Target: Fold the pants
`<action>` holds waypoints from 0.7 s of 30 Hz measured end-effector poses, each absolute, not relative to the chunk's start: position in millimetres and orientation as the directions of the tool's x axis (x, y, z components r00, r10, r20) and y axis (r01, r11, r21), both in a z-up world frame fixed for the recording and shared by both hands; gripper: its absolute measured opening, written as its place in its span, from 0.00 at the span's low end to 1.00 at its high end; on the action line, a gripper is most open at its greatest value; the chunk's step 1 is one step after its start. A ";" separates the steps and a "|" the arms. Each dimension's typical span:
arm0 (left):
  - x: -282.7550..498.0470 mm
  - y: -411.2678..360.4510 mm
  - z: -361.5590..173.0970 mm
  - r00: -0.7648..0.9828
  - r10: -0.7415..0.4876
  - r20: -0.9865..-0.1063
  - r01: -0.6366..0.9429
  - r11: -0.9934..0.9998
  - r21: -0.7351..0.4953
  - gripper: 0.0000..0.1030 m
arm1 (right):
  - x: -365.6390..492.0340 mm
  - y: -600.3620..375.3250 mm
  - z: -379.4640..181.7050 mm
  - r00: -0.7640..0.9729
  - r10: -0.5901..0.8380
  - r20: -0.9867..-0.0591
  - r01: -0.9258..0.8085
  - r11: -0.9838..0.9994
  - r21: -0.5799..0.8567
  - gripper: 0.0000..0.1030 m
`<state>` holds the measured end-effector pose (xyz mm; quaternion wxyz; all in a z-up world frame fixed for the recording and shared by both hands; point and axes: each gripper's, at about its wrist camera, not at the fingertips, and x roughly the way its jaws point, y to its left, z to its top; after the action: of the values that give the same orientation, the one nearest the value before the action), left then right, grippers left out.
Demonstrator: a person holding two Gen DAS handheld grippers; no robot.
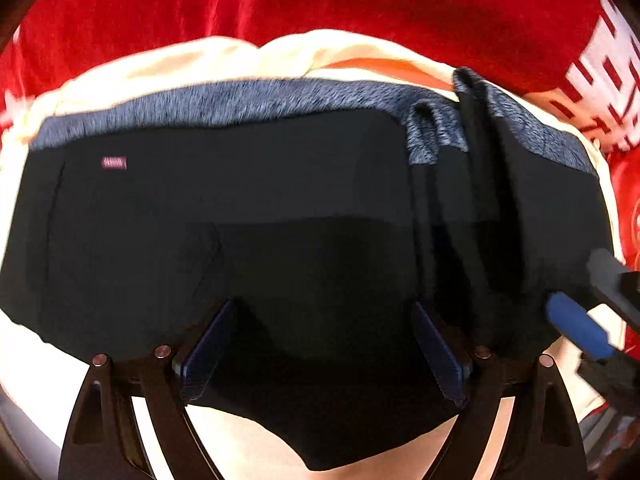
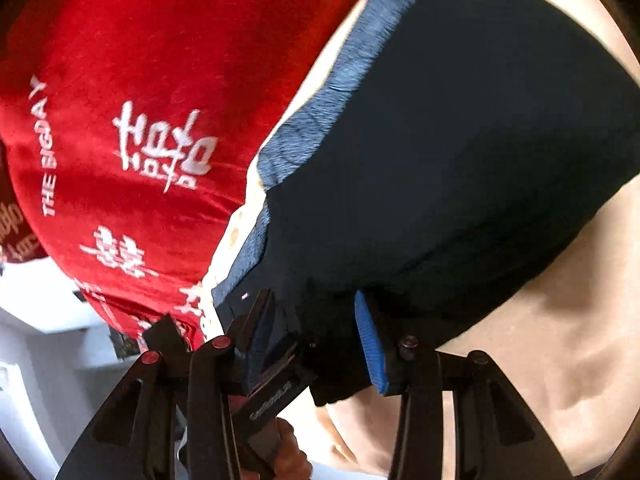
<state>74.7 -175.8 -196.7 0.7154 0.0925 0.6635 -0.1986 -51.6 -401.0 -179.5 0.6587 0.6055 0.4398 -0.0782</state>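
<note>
Black fabric, one pair of pants (image 1: 240, 220), lying on cream sheet (image 1: 152, 64) with red printed cloth (image 1: 360, 4) behind. Grey-blue fleecy lining showing along far edge; small pink label at left. Left gripper (image 1: 320, 344) at near hem, jaws spread wide with cloth draped between, grip not confirmed. Right gripper (image 2: 316, 336) at right-hand edge, jaws also apart with a bunched fold of pants between; pinch cannot be told. Appears partly folded already, layers stacked at right; at least one fold likely left. Count: one pants, two grippers.
</note>
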 end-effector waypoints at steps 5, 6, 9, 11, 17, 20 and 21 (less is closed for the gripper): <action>74.2 -176.8 -200.3 0.063 -0.147 -0.987 0.425 0.899 -0.107 0.92 | -53.9 -405.3 -201.3 0.656 0.433 -0.618 0.661 0.063 0.747 0.31; 67.8 -173.8 -195.8 0.067 -0.147 -0.987 0.427 0.898 -0.105 0.93 | -54.4 -407.4 -205.6 0.657 0.431 -0.618 0.675 0.029 0.737 0.06; 72.2 -169.7 -195.6 0.059 -0.151 -0.987 0.418 0.901 -0.113 0.94 | -52.7 -412.1 -193.1 0.646 0.415 -0.641 0.681 0.067 0.729 0.04; 79.3 -182.5 -201.1 0.053 -0.148 -0.988 0.414 0.903 -0.113 0.94 | -46.1 -405.1 -161.0 0.613 0.407 -0.677 0.640 0.247 0.728 0.04; 82.5 -161.9 -179.0 0.115 -0.131 -0.985 0.393 0.916 -0.076 0.94 | -57.1 -373.5 -171.5 0.474 0.439 -0.763 0.674 0.378 0.635 0.04; 87.1 -151.9 -171.8 0.116 -0.122 -0.986 0.380 0.923 -0.070 0.94 | -65.3 -370.7 -196.3 0.460 0.436 -0.774 0.707 0.348 0.616 0.04; 89.4 -150.8 -166.2 0.135 -0.114 -0.984 0.389 0.920 -0.052 0.94 | -64.9 -371.4 -194.8 0.461 0.437 -0.772 0.707 0.346 0.617 0.04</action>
<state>89.4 -150.8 -166.2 0.7456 0.1086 0.6355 -0.1687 -64.9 -371.4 -194.8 0.6436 0.5623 0.5085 -0.1046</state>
